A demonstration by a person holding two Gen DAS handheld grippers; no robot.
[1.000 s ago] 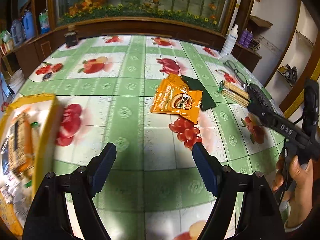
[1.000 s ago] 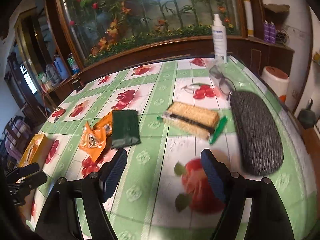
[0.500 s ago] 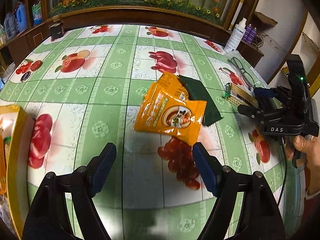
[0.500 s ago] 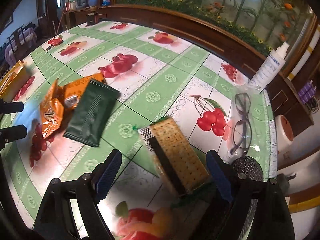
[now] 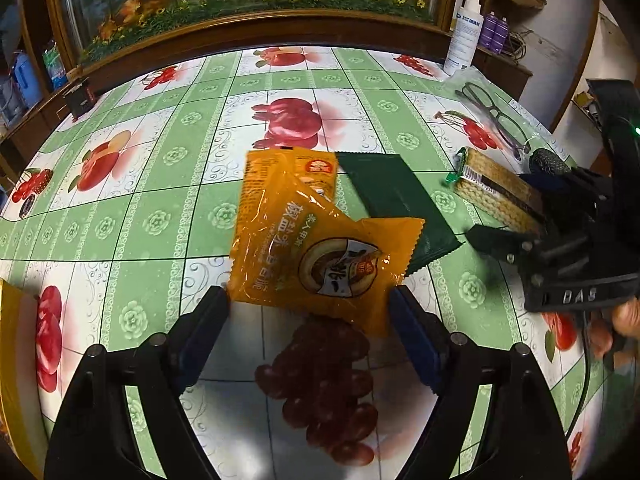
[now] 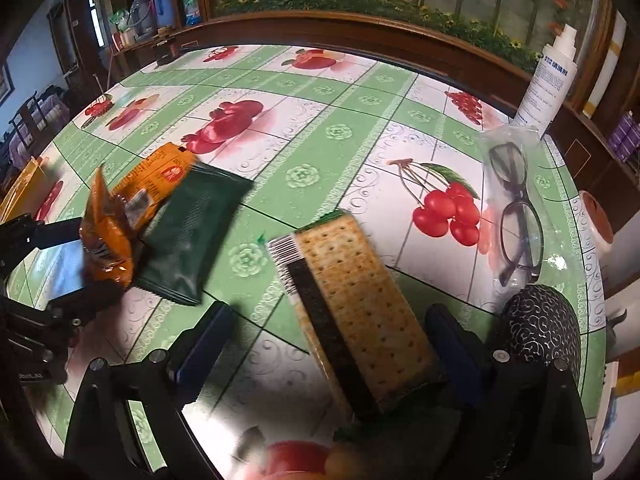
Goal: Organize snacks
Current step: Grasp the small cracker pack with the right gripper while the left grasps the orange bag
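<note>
An orange snack packet (image 5: 320, 256) lies on the fruit-print tablecloth, its near edge between the fingers of my open left gripper (image 5: 310, 320). A second orange packet (image 5: 304, 170) lies under it, and a dark green packet (image 5: 396, 204) to the right. A clear pack of crackers (image 6: 356, 300) lies between the fingers of my open right gripper (image 6: 332, 344); it also shows in the left wrist view (image 5: 496, 192). The orange packets (image 6: 116, 220) and green packet (image 6: 192, 236) lie to the left in the right wrist view.
Glasses in a clear sleeve (image 6: 516, 208), a dark patterned case (image 6: 540, 324) and a white spray bottle (image 6: 548, 84) stand at the right. A yellow box edge (image 5: 12, 360) is at the far left. A wooden ledge (image 5: 260, 28) borders the table's far side.
Both grippers have moved forward and down: the left now straddles the orange packet's near edge, the right now straddles the cracker pack. Both stay open.
</note>
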